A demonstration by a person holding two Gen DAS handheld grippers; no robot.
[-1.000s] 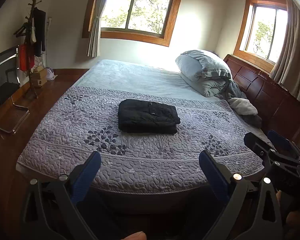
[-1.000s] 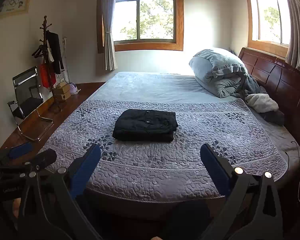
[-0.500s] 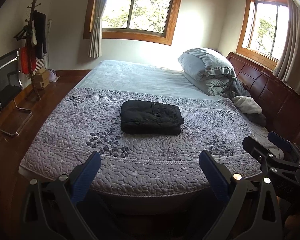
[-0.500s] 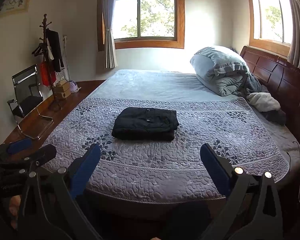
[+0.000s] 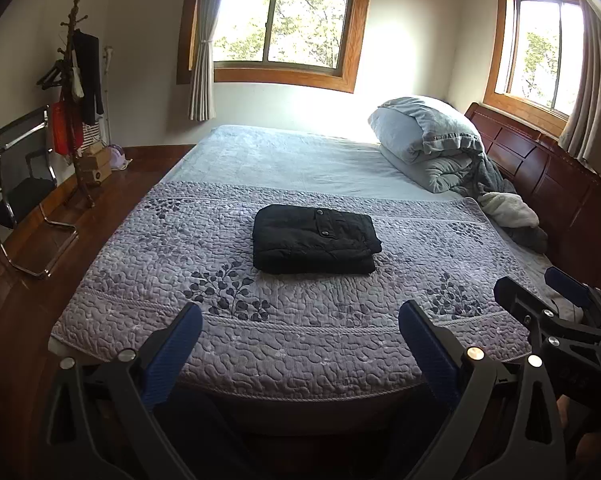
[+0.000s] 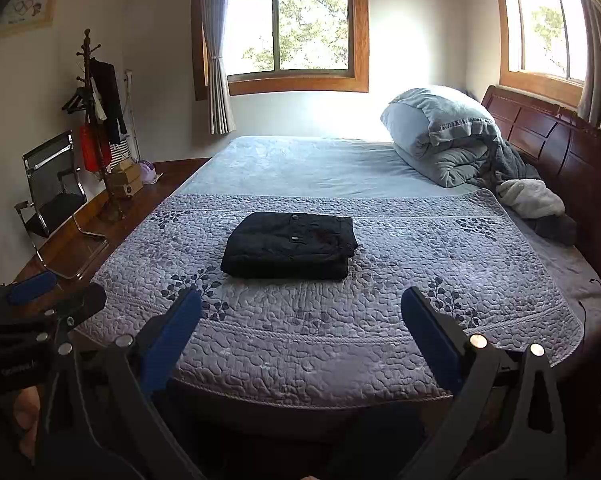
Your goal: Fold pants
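Black pants [image 5: 314, 238], folded into a compact rectangle, lie on the purple quilted bedspread [image 5: 300, 336]; left gripper [image 5: 300, 320] and right gripper [image 6: 300, 308] are both spread apart, empty, at the near edge.

One pants [image 5: 314, 239], two tongs [image 5: 300, 332], two windows [image 5: 284, 26].

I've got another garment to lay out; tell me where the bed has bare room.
Free: quilt left and right of the folded pants, and the grey sheet behind. Crowded: headboard side, with bundled duvet and clothes.
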